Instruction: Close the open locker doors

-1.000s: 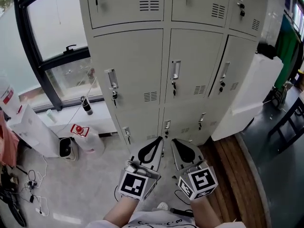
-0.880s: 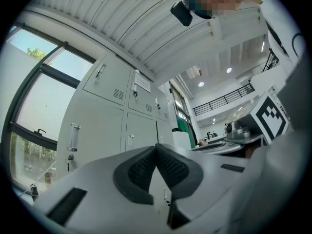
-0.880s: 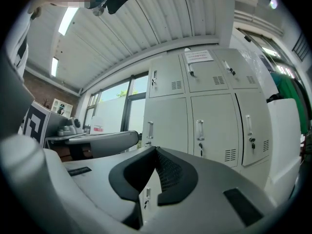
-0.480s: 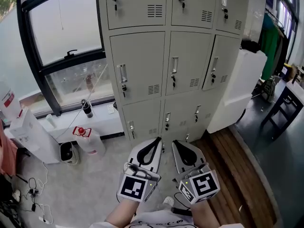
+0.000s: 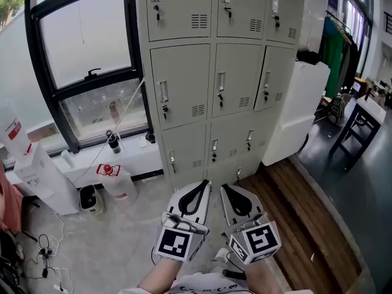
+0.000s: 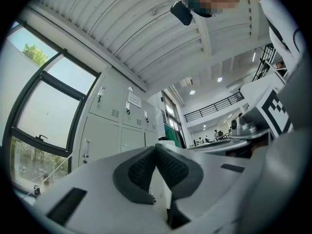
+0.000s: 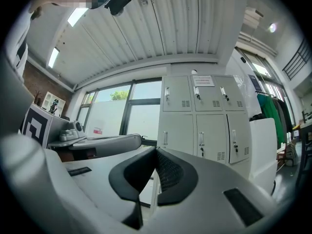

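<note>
Head view: at 10 o'clock a black-framed window (image 5: pixel 86 60) fills the left wall. Below it, at 9 o'clock, a clear water jug (image 5: pixel 116 181) with a red cap stands on the grey floor (image 5: pixel 122 244), just beside a low white ledge.

The lockers (image 5: pixel 184 84) stand at 12 o'clock, a pale grey block three columns wide. Every door in sight looks flush with its frame, and none swings out. They are well apart from both grippers.

The left gripper (image 5: pixel 203 182) and the right gripper (image 5: pixel 224 185) sit side by side at 6 o'clock, both aimed at the bottom row of lockers and touching nothing.

In the left gripper view the fingers (image 6: pixel 139 172) are clenched, black pads meeting at the tip with nothing between them, and the lockers show at 9 o'clock.

In the right gripper view the fingers (image 7: pixel 168 172) are likewise clenched and empty, with the lockers at 1 o'clock.

At 2 o'clock in the head view a tall white panel (image 5: pixel 294 115) stands just beside the lockers' right side. A strip of wooden floor (image 5: pixel 300 213) runs out from it towards 4 o'clock. Green clothes (image 5: pixel 334 48) hang at 2 o'clock, and a dark counter (image 5: pixel 367 118) stands at 3 o'clock.
</note>
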{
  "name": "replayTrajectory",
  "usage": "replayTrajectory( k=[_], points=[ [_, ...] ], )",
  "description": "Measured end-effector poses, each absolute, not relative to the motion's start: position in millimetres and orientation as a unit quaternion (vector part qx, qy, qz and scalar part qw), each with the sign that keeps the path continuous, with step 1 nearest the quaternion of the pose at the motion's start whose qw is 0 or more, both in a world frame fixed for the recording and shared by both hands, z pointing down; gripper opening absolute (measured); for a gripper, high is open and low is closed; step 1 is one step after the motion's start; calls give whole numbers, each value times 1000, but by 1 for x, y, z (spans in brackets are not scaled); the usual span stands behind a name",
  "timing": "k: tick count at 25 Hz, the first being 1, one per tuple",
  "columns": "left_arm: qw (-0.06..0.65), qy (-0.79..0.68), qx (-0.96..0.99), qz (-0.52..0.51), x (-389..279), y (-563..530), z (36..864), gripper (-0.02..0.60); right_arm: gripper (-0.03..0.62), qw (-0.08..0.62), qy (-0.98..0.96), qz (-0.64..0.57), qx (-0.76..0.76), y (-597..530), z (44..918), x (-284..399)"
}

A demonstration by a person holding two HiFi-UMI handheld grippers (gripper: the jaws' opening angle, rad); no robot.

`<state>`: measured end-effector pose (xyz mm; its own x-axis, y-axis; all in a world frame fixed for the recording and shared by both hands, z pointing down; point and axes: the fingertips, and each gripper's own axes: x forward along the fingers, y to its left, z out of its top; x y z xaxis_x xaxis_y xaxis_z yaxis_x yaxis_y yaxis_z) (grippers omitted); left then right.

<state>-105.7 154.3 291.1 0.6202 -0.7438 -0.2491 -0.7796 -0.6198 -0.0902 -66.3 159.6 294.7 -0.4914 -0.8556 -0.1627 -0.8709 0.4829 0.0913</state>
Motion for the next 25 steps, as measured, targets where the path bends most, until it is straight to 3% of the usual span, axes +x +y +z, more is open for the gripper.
replayTrajectory(
  k=[25],
  points=[
    [102, 454, -878, 110, -85, 193, 273, 12, 23, 55, 867, 101, -485, 200, 275, -43]
  ],
)
